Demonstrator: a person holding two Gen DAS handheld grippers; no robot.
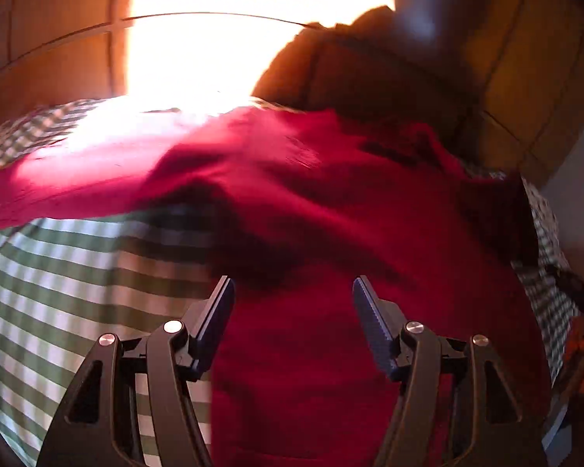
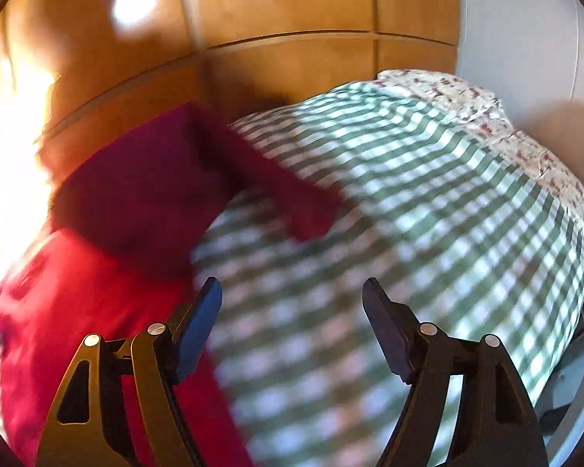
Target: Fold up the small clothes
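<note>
A dark red garment lies spread and rumpled on a bed with a green-and-white checked cover. My left gripper is open and empty, held just above the red cloth. In the right wrist view the same red garment lies at the left, with a sleeve stretching right over the checked cover. My right gripper is open and empty above the checked cover, just right of the garment's edge. Both views are blurred by motion.
A wooden wardrobe stands behind the bed. Bright sunlight washes out the far part of the bed. A patterned pillow lies at the far right, next to a white wall.
</note>
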